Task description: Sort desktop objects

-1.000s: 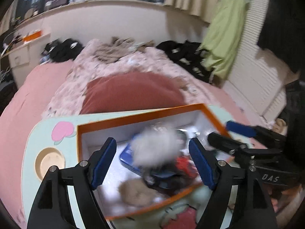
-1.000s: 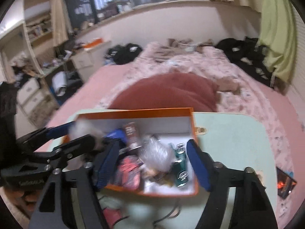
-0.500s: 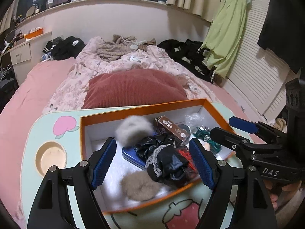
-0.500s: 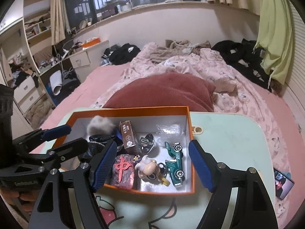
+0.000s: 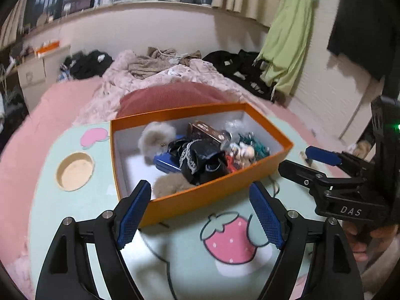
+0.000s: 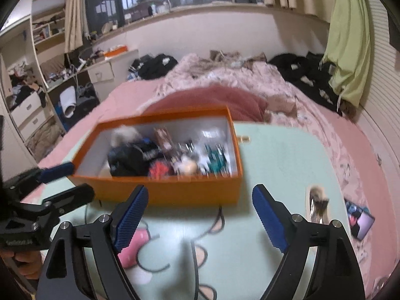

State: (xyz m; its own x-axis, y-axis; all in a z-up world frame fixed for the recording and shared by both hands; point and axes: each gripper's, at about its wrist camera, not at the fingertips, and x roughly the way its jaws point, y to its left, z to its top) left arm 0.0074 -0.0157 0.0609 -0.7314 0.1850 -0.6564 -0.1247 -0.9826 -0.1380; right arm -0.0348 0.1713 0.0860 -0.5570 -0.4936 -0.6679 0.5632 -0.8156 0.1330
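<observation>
An orange box stands on the mint-green table. In it lie a white fluffy ball, a beige fluffy ball, black lacy fabric, a blue tin, a brown carton, a small doll and a green toy car. My left gripper hovers before the box's near wall, jaws opening, nothing between them. My right gripper hangs beside it to the right, jaws also opening and empty.
A furry hair clip lies on the table right of the box. The table has a round cup hole at the left and a strawberry print. A phone lies on the pink bed; a red cushion sits behind the box.
The white fluffy ball, blurred between my left fingers a second ago, now lies in the box. Both grippers have drawn back from over the box to the table in front of it.
</observation>
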